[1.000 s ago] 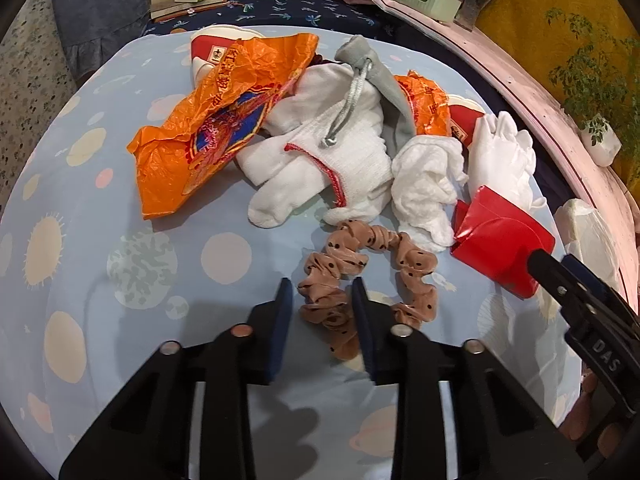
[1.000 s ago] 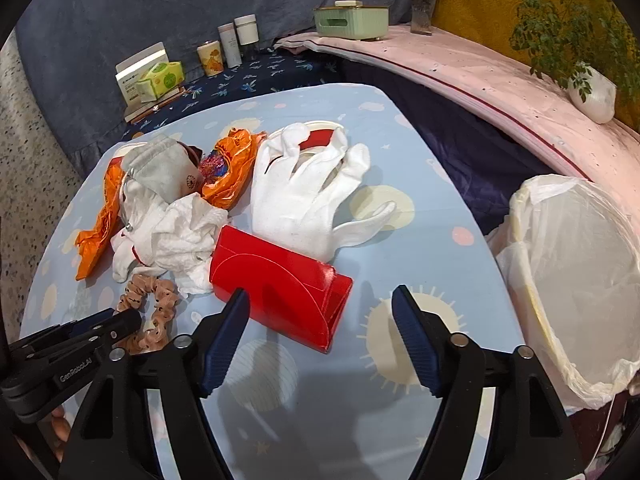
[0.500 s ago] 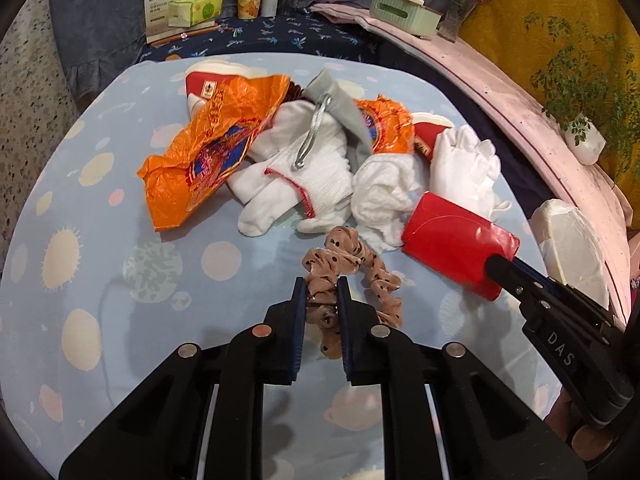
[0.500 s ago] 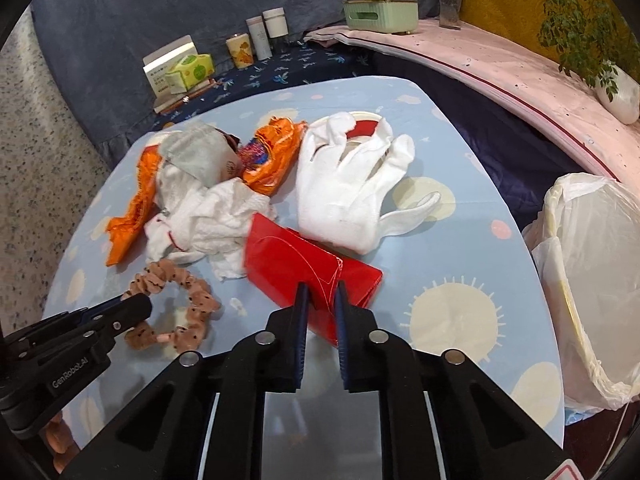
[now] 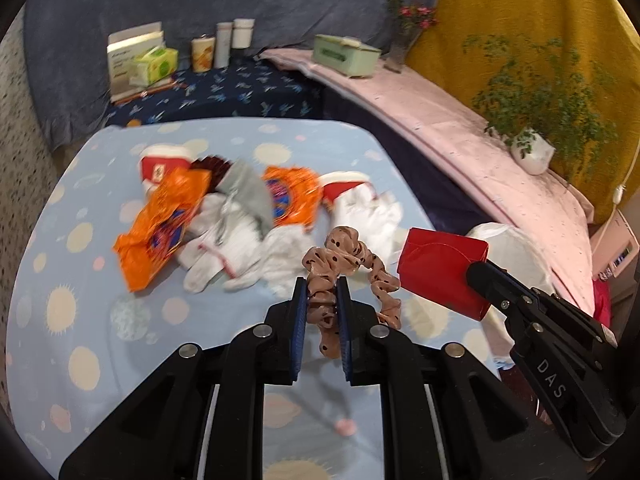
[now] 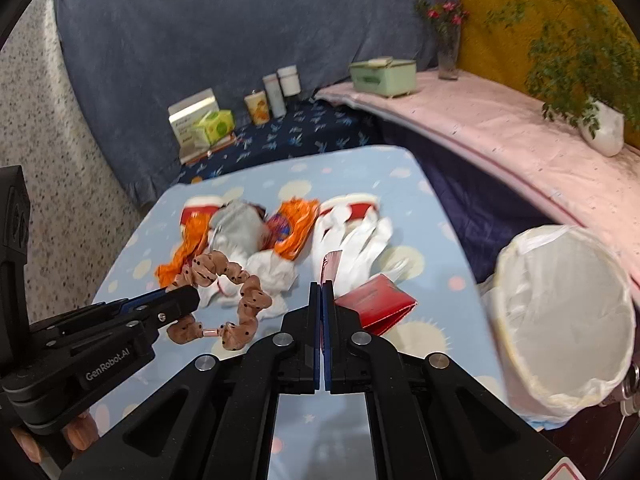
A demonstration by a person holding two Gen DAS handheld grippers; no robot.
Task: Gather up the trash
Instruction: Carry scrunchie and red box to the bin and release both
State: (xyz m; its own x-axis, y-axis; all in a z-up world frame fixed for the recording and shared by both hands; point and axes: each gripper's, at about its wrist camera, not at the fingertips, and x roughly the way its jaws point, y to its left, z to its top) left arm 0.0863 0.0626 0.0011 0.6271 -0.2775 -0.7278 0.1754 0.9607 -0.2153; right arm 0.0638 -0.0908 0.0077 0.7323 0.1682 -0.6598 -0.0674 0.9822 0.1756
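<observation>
My left gripper (image 5: 322,286) is shut on a brown dotted scrunchie (image 5: 344,256) and holds it above the table; it also shows in the right wrist view (image 6: 224,280). My right gripper (image 6: 322,290) is shut on a flat red paper box (image 6: 376,306), lifted off the table; in the left wrist view the box (image 5: 440,268) hangs from the right gripper's tip. A bin lined with a white bag (image 6: 560,320) stands at the table's right edge.
On the blue spotted tablecloth (image 5: 80,320) lie orange wrappers (image 5: 160,228), white gloves (image 6: 356,236), a grey pouch (image 5: 246,192) and white-red cups. Boxes and bottles (image 5: 224,44) stand on the far bench. A pink shelf (image 6: 500,136) with plants runs along the right.
Both grippers have risen and pulled back from the table, the left lifting the scrunchie and the right lifting the red box. A second ago both were open over these items.
</observation>
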